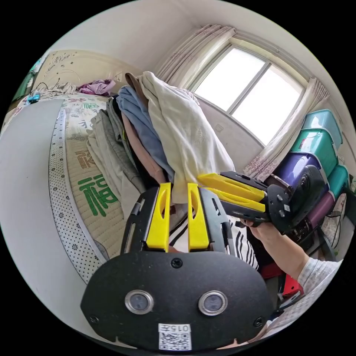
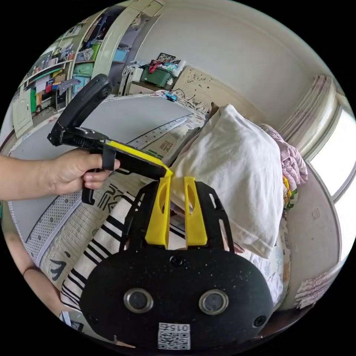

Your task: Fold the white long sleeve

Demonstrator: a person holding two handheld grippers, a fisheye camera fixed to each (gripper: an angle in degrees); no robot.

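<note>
Bed with a patterned mat takes up most of the left gripper view; a flat grey board lies along its edge. Window with curtains behind, stacked storage bins to the side.

Pile of clothes heaped on the bed; the white long sleeve is draped over the top of the pile and hangs down toward both grippers. Same garment in the right gripper view, bulky and bunched. Striped cloth lies on the bed below it.

Left gripper: jaws set a little apart with the garment's lower edge hanging between the tips; can't tell if they press on it.

Right gripper: jaws also narrowly apart at the garment's edge, grip unclear.

Right gripper's jaws look nearly together in the left gripper view, tips at the cloth. A hand holds the left gripper's handle.
</note>
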